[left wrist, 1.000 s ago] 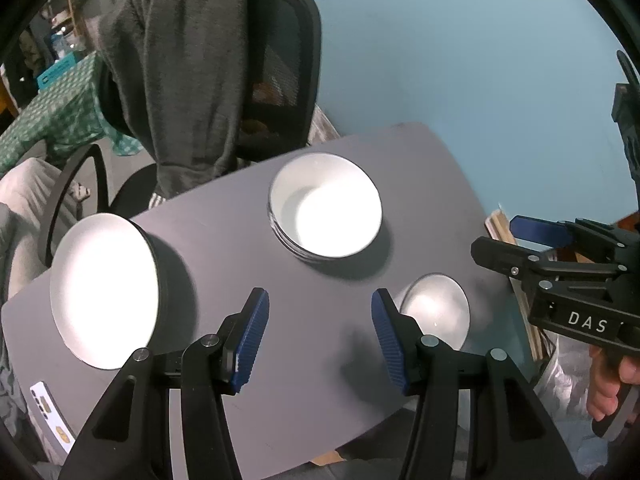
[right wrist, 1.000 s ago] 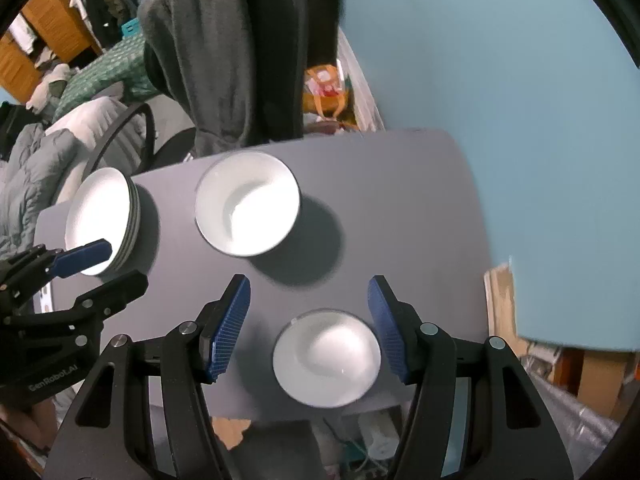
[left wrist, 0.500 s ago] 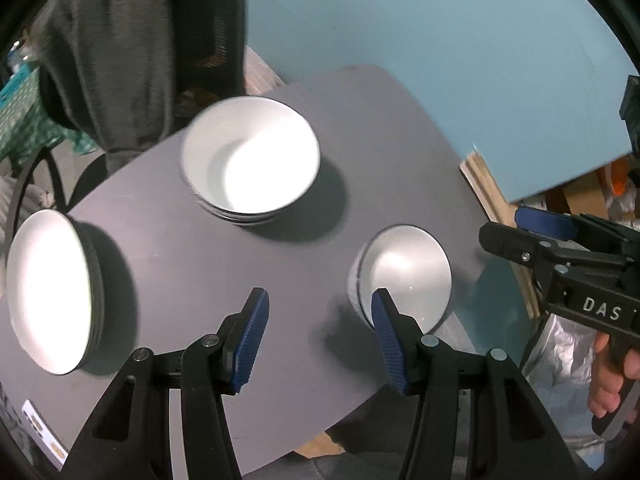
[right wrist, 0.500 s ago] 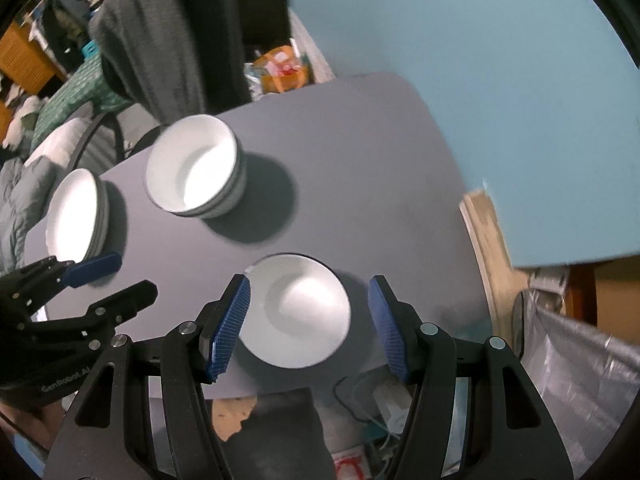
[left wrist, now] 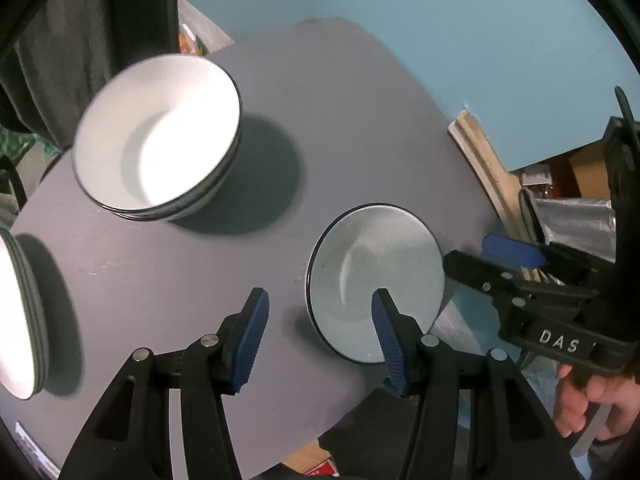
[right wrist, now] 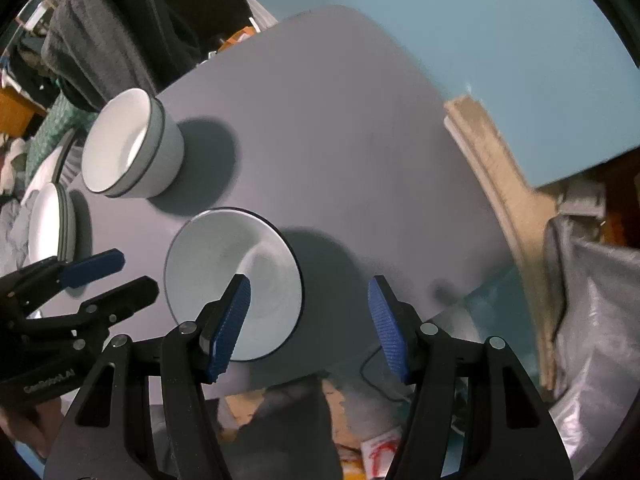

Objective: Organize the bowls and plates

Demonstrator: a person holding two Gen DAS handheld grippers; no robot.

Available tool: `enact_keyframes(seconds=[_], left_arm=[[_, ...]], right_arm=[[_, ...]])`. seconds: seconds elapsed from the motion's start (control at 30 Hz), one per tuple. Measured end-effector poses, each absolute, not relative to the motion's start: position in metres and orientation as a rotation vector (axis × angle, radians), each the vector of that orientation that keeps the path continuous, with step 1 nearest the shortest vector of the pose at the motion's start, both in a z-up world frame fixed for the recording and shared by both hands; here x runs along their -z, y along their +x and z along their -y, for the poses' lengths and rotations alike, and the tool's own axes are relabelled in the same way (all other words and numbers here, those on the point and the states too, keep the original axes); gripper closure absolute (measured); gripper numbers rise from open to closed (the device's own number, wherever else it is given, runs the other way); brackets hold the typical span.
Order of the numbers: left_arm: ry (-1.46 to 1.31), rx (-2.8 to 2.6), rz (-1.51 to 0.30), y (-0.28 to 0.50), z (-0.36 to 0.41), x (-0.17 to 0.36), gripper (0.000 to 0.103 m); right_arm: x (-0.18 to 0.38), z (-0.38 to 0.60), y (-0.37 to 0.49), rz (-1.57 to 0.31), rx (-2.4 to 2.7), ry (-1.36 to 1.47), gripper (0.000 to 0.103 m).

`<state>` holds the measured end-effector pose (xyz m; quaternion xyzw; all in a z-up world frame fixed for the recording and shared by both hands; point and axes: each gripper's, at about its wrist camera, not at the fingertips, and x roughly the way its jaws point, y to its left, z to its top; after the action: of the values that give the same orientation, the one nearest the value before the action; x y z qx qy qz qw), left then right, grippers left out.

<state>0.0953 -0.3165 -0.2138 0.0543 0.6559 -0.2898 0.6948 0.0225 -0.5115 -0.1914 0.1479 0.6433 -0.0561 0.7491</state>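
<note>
A single white bowl (left wrist: 376, 276) with a dark rim sits near the grey table's (left wrist: 352, 120) front right edge; it also shows in the right wrist view (right wrist: 228, 268). A stack of white bowls (left wrist: 156, 140) stands at the back left, also seen in the right wrist view (right wrist: 124, 148). A stack of white plates (left wrist: 16, 320) lies at the far left. My left gripper (left wrist: 318, 340) is open, its right finger over the single bowl. My right gripper (right wrist: 310, 324) is open, its left finger over the same bowl.
A black office chair draped with a dark grey garment (right wrist: 104, 28) stands behind the table. A blue wall (left wrist: 440, 20) runs along the right. A wooden board (right wrist: 500, 184) and a silver bag (right wrist: 600, 320) lie on the floor beyond the table's right edge.
Both grippers have moved down and closer to the single bowl, which now looms larger between them. The plates and bowl stack have slid left in view. Both stay open.
</note>
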Motion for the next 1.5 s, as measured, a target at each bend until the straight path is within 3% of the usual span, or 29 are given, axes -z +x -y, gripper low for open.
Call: enact_keyframes(seconds=[0.63,0.67,0.73,0.8,0.87,1.03,1.5], left_arm=[[0.135,0.556,-1.526,0.103,0.326,0.264,0.049],[0.134,0.551,-1.526,0.104,0.326,0.265,0.049],[0.132,0.544,-1.531,0.104,0.329,0.267,0.064],[0.133,0.539,-1.543,0.105,0.327,0.27,0.07],[0.114,0.548,-1.554,0.105,0.326,0.271,0.074],[0.097,0.571,-1.56,0.103,0.328,0.27,0.088],[0.077,0.521,-1.565,0.088,0.313,0.264,0.092]], right_arm=[[0.253,0.524,0.026,-1.455,0.081,0.36,0.043],[0.254,0.524,0.026,-1.457,0.077,0.366,0.045],[0.257,0.52,0.029,-1.46,0.071,0.371,0.056],[0.259,0.516,0.031,-1.471,0.064,0.371,0.065],[0.262,0.514,0.032,-1.478,0.055,0.37,0.077],[0.262,0.509,0.03,-1.475,0.021,0.362,0.093],[0.251,0.488,0.04,-1.468,-0.045,0.306,0.096]])
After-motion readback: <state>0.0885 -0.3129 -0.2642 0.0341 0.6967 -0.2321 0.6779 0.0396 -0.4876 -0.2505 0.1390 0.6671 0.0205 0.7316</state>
